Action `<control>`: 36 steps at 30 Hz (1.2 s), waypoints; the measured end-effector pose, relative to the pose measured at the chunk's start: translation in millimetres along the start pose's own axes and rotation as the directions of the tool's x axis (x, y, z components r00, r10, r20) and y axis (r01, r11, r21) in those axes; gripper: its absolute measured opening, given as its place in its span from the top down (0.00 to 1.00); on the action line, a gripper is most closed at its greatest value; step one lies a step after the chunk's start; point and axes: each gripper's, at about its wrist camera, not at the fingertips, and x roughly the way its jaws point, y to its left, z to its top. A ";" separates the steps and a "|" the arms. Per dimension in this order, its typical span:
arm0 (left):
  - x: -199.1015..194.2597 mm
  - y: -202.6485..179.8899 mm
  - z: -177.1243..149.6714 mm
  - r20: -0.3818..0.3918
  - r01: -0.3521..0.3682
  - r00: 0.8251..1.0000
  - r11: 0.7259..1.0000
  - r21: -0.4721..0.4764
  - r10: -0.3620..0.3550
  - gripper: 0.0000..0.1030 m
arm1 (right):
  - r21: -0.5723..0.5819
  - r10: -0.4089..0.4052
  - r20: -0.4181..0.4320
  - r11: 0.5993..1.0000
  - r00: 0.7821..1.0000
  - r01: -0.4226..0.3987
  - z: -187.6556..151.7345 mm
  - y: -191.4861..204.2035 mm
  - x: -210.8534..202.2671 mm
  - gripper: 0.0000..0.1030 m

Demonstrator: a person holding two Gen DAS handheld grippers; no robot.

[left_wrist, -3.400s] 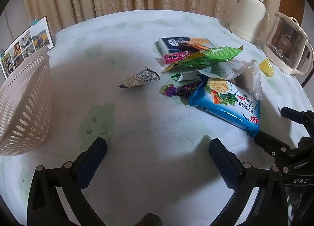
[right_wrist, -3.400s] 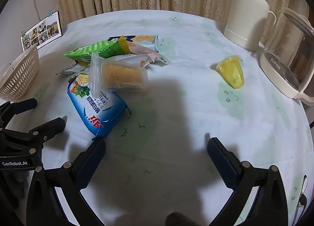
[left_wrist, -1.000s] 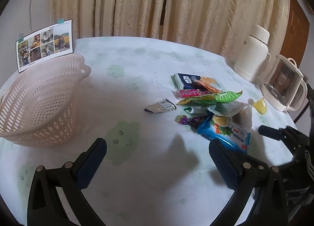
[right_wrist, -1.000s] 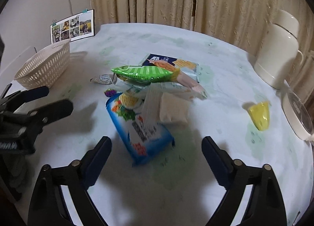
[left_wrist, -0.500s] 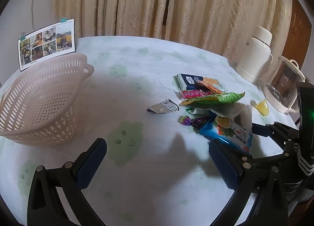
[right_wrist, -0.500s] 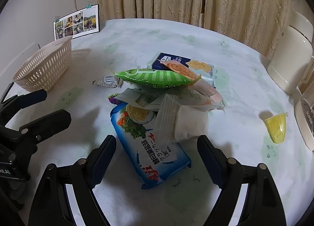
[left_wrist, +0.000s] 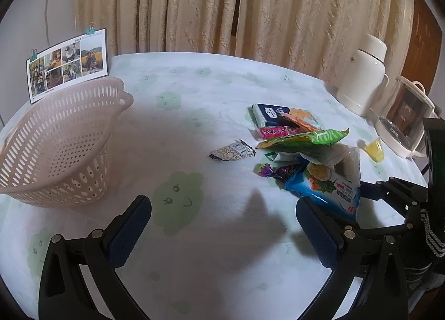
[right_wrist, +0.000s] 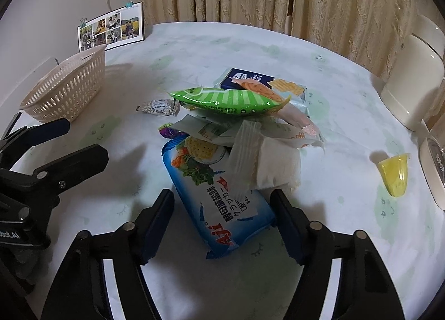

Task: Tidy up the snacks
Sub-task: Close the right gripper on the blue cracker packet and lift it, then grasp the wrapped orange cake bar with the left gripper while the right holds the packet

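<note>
**A:** Reaching for the first packet, by the look of it. Your right tongs [right_wrist: 222,208] are spread wide and hold nothing, and the near end of the blue cracker bag [right_wrist: 219,195] lies between the two fingers. Nothing is gripped yet.

**B:** And my left?

**A:** The left tongs [left_wrist: 222,220] are wide open too, empty, hanging over bare counter [left_wrist: 194,250] between the basket [left_wrist: 55,142] and the snack pile. You are at the very start, I'd say: the basket looks empty from here.

**B:** What does the next move need?

**A:** Probably you come lower and close across the blue bag's width. Mind the white wrapper [right_wrist: 267,164] lying on top of it; it may slide off when you lift. Then the carry goes left, since the basket sits well apart from the pile.

**B:** Does either camera see more?

**A:** The right one shows the stack clearly: green bag [right_wrist: 222,99] on top, the dark blue box [right_wrist: 244,78] behind. The left one shows inside the basket, and the purple sweets [left_wrist: 275,171] beside the blue bag, which the right view largely hides. Both show the small silver packet [left_wrist: 232,151] lying alone, and the yellow cup [right_wrist: 395,175] off to the right.
</note>
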 end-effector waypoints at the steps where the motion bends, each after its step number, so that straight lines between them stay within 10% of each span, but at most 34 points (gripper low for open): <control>1: 0.3 -0.1 0.2 -0.001 -0.001 1.000 1.000 0.001 0.001 0.00 | 0.003 -0.005 0.000 1.000 1.000 0.005 0.1 -0.3 0.0 0.41; 36: 4.9 -28.6 25.7 0.015 -0.021 1.000 0.995 0.100 0.020 0.00 | 0.358 0.036 0.223 0.927 0.974 -0.116 -65.4 -69.9 -79.7 0.47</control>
